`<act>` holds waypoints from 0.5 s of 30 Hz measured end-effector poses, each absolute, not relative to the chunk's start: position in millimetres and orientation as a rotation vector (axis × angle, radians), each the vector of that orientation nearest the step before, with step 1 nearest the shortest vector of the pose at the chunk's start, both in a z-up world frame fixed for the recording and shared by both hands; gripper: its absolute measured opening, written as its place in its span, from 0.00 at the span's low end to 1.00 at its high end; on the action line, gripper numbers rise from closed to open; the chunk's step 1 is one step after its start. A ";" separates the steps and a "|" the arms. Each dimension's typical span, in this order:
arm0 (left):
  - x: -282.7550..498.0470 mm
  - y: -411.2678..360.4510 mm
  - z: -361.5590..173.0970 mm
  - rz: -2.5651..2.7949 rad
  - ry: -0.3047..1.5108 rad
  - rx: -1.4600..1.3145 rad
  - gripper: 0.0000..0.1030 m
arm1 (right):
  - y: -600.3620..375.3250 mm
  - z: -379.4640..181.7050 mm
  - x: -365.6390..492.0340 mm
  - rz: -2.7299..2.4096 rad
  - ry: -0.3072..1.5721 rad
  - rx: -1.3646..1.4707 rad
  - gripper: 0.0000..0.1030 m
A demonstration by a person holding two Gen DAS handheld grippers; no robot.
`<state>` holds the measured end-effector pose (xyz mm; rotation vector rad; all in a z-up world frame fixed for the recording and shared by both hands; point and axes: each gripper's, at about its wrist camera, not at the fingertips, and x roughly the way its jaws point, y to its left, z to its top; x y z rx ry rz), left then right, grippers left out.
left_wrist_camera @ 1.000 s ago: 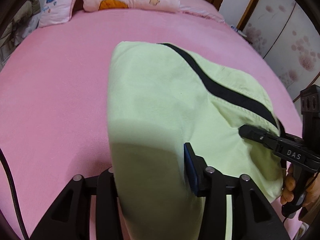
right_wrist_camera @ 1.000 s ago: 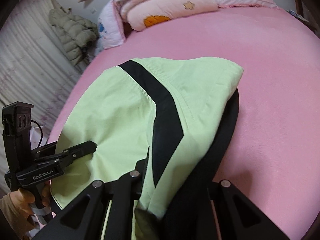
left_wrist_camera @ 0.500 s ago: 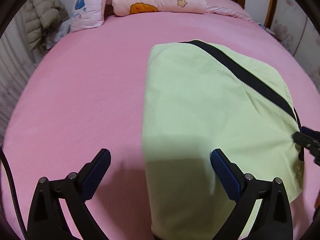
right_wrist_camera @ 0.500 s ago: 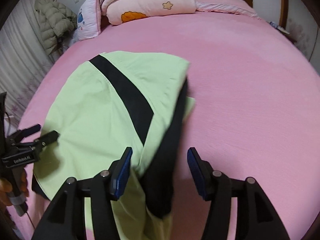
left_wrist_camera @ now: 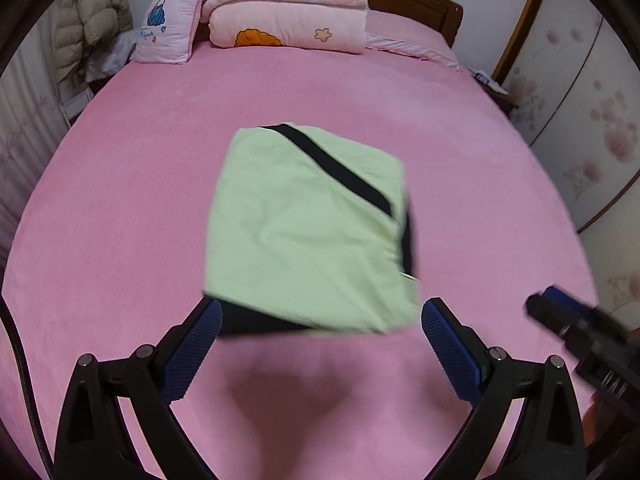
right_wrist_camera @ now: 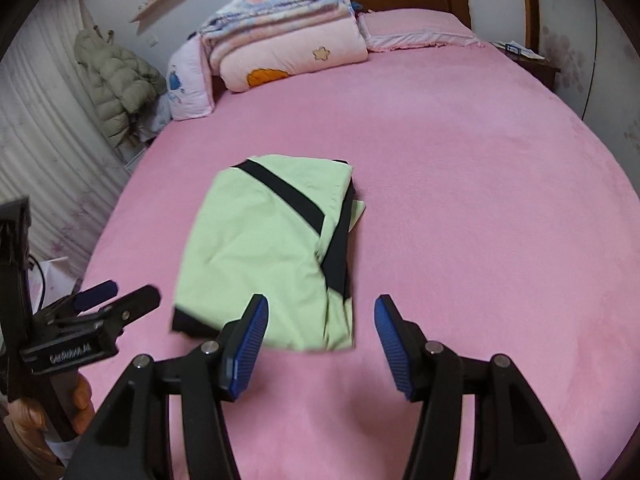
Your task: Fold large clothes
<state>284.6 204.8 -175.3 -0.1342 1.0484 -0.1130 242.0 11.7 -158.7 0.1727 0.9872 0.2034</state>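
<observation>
A light green garment with a black stripe (left_wrist_camera: 304,232) lies folded into a rough rectangle on the pink bed (left_wrist_camera: 120,208); a black layer shows under its near edge. In the right wrist view the same garment (right_wrist_camera: 260,248) rests flat, free of both grippers. My left gripper (left_wrist_camera: 320,332) hangs above the bed with its jaws wide open and empty, nearer than the garment's front edge. My right gripper (right_wrist_camera: 320,328) is open too, nothing between its blue pads (right_wrist_camera: 250,344). The left gripper (right_wrist_camera: 116,296) shows at the left of the right wrist view, held by a hand (right_wrist_camera: 36,420).
Folded quilts (left_wrist_camera: 288,12) and a pink pillow (left_wrist_camera: 168,28) are stacked by the wooden headboard (left_wrist_camera: 412,4). A puffy beige jacket (right_wrist_camera: 116,80) hangs at the left wall. Wardrobe doors (left_wrist_camera: 580,120) stand to the right of the bed.
Both grippers let go of the garment, opened, and drew up and back from it. The garment now lies flat and folded on the bed, farther from both cameras.
</observation>
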 end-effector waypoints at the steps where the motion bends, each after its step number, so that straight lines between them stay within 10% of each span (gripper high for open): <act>1: 272.9 198.1 -164.4 -0.124 1.053 -0.146 0.97 | 9.1 -149.8 228.3 0.213 0.990 0.169 0.54; 15: 99.1 87.9 -34.7 -0.146 0.997 -0.086 0.97 | -59.6 -30.8 78.2 0.296 0.981 0.159 0.54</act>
